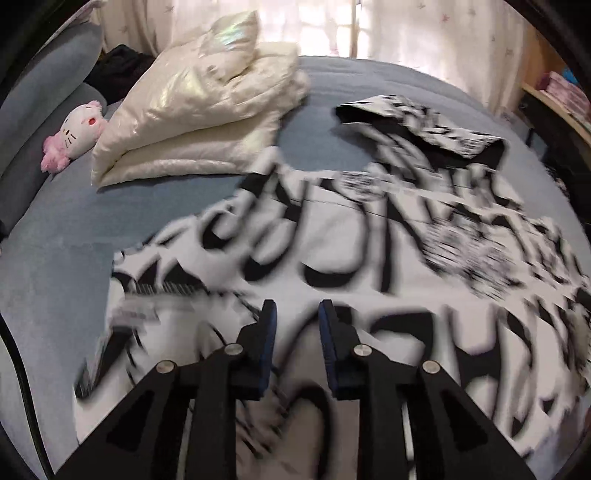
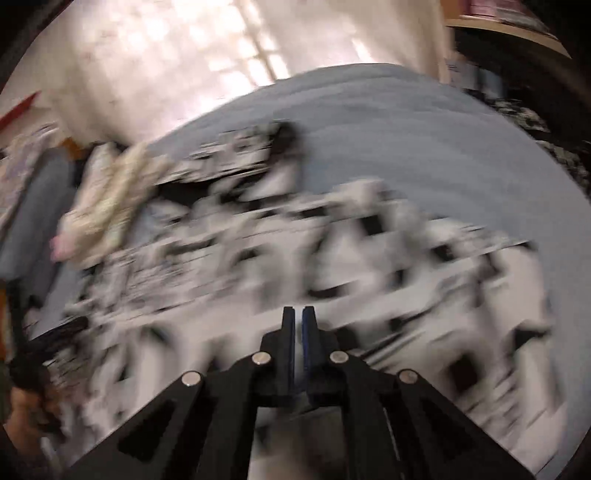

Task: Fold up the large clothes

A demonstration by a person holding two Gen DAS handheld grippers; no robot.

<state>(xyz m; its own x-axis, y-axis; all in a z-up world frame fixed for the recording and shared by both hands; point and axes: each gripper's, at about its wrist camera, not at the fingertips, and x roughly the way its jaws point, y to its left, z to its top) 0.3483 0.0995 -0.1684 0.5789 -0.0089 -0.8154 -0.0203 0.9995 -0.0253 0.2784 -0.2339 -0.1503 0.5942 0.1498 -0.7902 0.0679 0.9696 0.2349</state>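
A large white garment with bold black print (image 1: pixel 332 236) lies spread on the blue-grey bed (image 1: pixel 66 236); one sleeve (image 1: pixel 424 125) lies folded at the far side. My left gripper (image 1: pixel 297 314) hovers over the garment's near part, open and empty. In the right wrist view the same garment (image 2: pixel 332 266) is heavily blurred by motion. My right gripper (image 2: pixel 298 314) is above it with the jaws nearly together; only a thin gap shows and no cloth shows between the pads.
A folded cream puffer jacket (image 1: pixel 192 110) lies at the back left of the bed, beside a pink-and-white plush cat (image 1: pixel 74 133) and grey pillows (image 1: pixel 44 85). Curtains (image 1: pixel 424 29) hang behind. A shelf (image 1: pixel 561 96) stands to the right.
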